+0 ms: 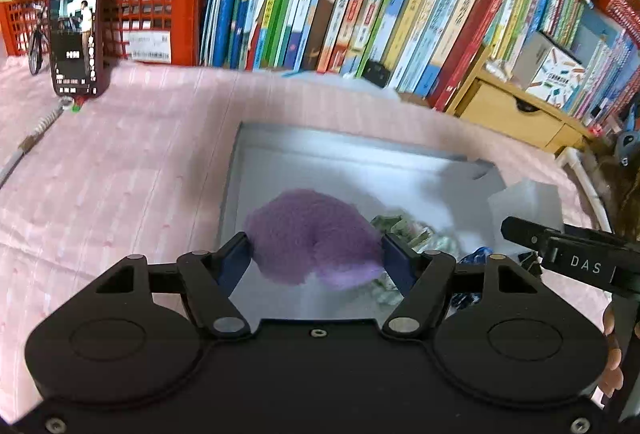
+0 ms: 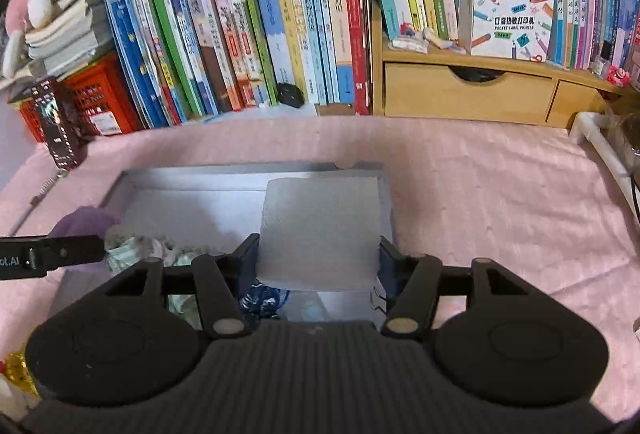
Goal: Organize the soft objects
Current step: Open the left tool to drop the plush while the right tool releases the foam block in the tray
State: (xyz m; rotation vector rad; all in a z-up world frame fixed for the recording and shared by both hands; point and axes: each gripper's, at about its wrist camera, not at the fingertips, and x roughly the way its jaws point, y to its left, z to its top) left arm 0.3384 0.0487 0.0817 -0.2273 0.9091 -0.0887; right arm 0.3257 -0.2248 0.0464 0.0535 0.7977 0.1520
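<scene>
My left gripper [image 1: 316, 254] is shut on a fuzzy purple soft object [image 1: 312, 234] and holds it over the open grey box [image 1: 352, 142]. My right gripper [image 2: 318, 260] is shut on a white foam block [image 2: 322, 230], also over the box [image 2: 248, 168]. Inside the box lie a crumpled green-white cloth [image 1: 404, 230] and a blue patterned soft item [image 2: 262, 302]. The right gripper shows at the right of the left wrist view [image 1: 568, 246]; the purple object shows at the left of the right wrist view [image 2: 82, 220].
The box sits on a pink quilted cloth [image 2: 480, 194]. Behind stand a row of books [image 2: 260, 26], red crates [image 1: 148, 18], a phone on a stand [image 1: 76, 30] and a wooden drawer shelf [image 2: 468, 94]. A white rail [image 2: 604, 146] lies at the right.
</scene>
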